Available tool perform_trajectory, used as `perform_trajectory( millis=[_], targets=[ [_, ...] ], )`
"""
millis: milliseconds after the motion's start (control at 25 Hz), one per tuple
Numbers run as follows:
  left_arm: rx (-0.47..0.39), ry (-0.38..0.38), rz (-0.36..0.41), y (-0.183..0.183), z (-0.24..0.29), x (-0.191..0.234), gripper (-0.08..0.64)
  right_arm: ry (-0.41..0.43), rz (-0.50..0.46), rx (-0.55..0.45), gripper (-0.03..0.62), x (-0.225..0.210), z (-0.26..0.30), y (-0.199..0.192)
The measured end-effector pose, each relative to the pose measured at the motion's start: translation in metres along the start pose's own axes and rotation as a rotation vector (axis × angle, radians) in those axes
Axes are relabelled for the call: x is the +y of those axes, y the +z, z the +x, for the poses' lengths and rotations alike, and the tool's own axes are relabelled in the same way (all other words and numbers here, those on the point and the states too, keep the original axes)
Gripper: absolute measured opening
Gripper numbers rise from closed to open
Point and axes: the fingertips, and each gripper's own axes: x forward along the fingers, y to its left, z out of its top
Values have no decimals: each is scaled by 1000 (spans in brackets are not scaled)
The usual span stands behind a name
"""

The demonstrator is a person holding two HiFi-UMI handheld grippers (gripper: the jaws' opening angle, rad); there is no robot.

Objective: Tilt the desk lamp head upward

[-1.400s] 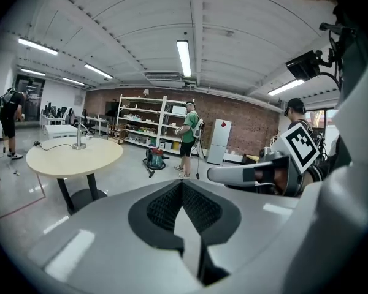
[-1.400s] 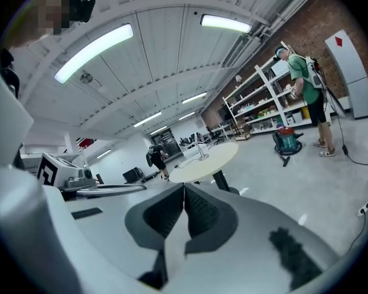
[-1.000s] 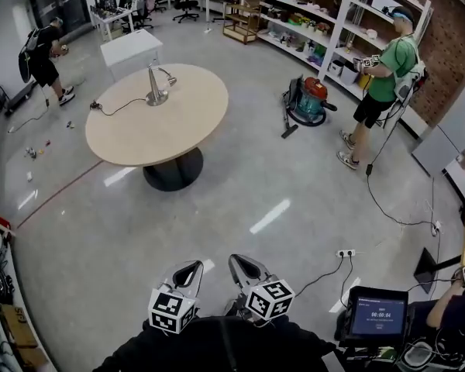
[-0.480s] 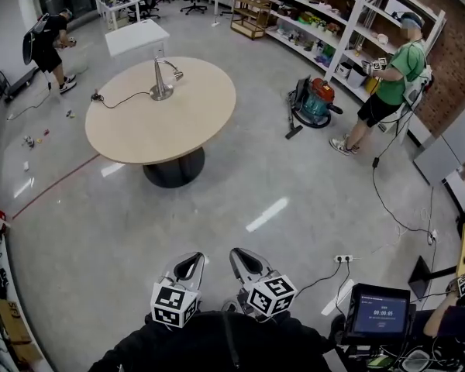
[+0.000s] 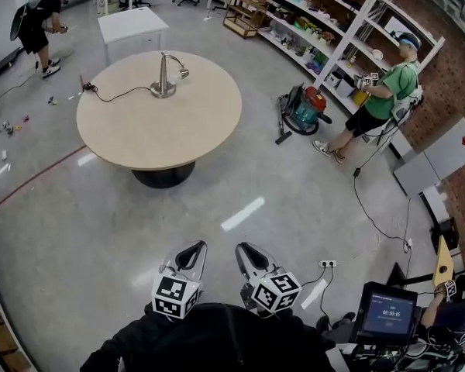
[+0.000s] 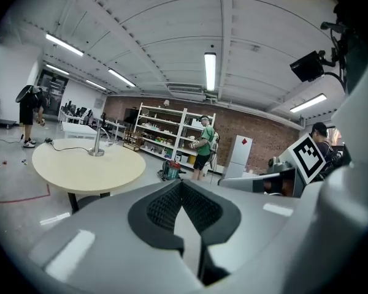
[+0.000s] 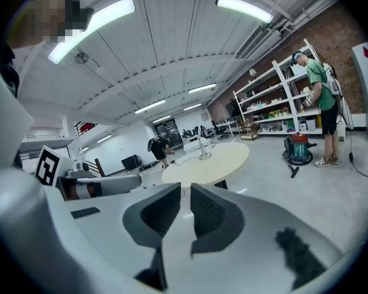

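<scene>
The desk lamp [image 5: 165, 76] stands on the far side of the round table [image 5: 139, 142], head hooked over to the right, its cable [image 5: 112, 95] trailing towards the left edge. Both tools are well away from it, across open floor. The left gripper [image 5: 192, 248] is pressed tight together, nothing in it. The right gripper [image 5: 246, 251] has just been easing its jaws apart, and a narrow gap shows between the pads, nothing inside. Off to the right, a person in a green shirt [image 5: 384, 91] stands by the shelving [image 5: 310, 29] with a red and teal vacuum cleaner [image 5: 304, 105] close beside
</scene>
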Motion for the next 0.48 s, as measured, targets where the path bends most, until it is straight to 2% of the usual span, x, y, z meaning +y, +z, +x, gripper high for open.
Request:
perform_trajectory(
  millis=[200, 480],
  targets=[
    [-4, 20, -51, 6, -25, 37, 8, 5, -17, 51, 55, 38, 25, 5],
    [-34, 55, -110, -24, -9, 138, 12, 11, -30, 75, 57, 44, 120, -21]
  ],
)
